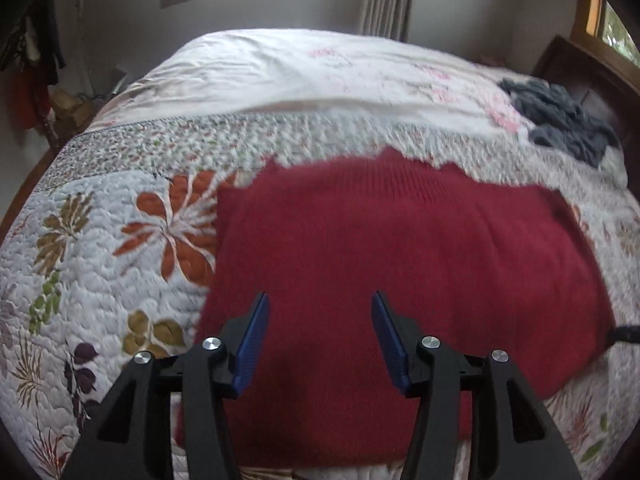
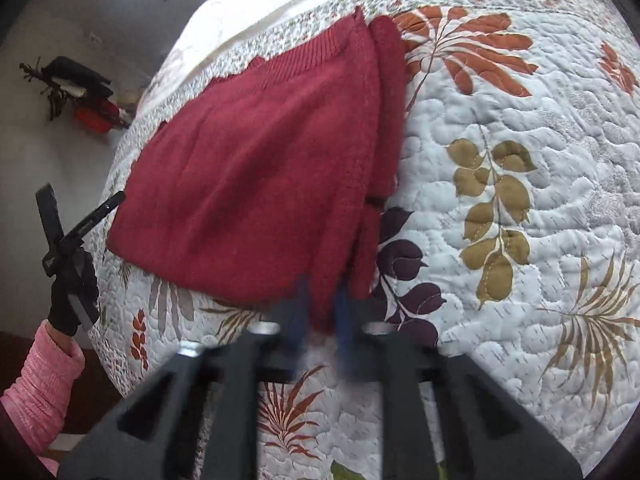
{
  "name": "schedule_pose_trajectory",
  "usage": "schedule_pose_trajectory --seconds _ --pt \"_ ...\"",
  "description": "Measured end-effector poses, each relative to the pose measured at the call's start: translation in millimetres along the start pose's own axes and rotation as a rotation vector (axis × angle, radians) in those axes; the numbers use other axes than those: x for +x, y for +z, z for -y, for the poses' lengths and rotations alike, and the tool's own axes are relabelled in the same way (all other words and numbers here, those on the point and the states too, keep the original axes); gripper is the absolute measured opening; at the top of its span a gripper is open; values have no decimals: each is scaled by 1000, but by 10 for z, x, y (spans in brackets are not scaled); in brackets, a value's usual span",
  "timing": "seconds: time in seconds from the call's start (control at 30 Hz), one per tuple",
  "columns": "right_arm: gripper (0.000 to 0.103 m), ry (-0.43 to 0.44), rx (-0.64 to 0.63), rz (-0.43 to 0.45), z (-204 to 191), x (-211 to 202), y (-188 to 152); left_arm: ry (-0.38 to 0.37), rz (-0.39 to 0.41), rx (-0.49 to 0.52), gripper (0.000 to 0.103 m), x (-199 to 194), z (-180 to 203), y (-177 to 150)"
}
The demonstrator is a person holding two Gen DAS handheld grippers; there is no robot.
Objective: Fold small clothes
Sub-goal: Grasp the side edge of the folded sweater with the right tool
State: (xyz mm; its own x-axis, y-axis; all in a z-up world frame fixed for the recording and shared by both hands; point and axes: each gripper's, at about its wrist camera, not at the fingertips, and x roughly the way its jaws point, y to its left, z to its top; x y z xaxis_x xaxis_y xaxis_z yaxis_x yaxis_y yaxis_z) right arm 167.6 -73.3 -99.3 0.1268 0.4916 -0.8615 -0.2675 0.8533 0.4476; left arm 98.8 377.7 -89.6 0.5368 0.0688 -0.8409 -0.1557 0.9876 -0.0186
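Note:
A dark red knitted sweater (image 1: 400, 260) lies folded flat on the quilted floral bedspread (image 1: 100, 260). My left gripper (image 1: 318, 308) hovers just above the sweater's near part, its blue pads wide apart and empty. In the right wrist view the sweater (image 2: 248, 176) lies with a sleeve folded along its right side. Its near corner sits between the blurred fingers of my right gripper (image 2: 322, 312), which stand close together on the cloth. A gloved hand with a pink sleeve (image 2: 44, 384) holds the left gripper (image 2: 80, 196) at the bed's left edge.
A heap of grey clothes (image 1: 560, 120) lies at the far right of the bed by a dark headboard (image 1: 588, 80). A pale sheet (image 1: 300, 72) covers the far half. The bed's left edge drops to the floor (image 2: 52, 152), where some clutter stands by the wall.

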Motion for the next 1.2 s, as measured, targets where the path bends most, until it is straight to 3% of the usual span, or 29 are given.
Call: schedule_pose_trajectory --seconds 0.2,0.37,0.63,0.73,0.83,0.9,1.03,1.2 --pt "5 27 52 39 118 -324 29 -1 -38 8 53 120 -47 -145" --pt "5 -30 70 -23 252 -72 -88 -2 -39 7 54 138 -39 -175" --pt "7 -60 82 -27 289 81 -118 -11 -32 -4 54 148 -50 -206" --pt "16 -31 102 -17 277 4 -64 -17 -37 -39 54 104 -35 -160" --pt "23 13 106 39 245 -195 40 -85 -19 -98 54 -7 15 -48" --pt "42 40 116 78 241 -298 155 -101 6 -99 54 -67 115 66" --pt "43 49 143 110 294 -321 391 -114 21 -89 58 -45 334 282" --pt "43 50 191 79 441 -136 570 -124 -18 -103 58 145 478 428"
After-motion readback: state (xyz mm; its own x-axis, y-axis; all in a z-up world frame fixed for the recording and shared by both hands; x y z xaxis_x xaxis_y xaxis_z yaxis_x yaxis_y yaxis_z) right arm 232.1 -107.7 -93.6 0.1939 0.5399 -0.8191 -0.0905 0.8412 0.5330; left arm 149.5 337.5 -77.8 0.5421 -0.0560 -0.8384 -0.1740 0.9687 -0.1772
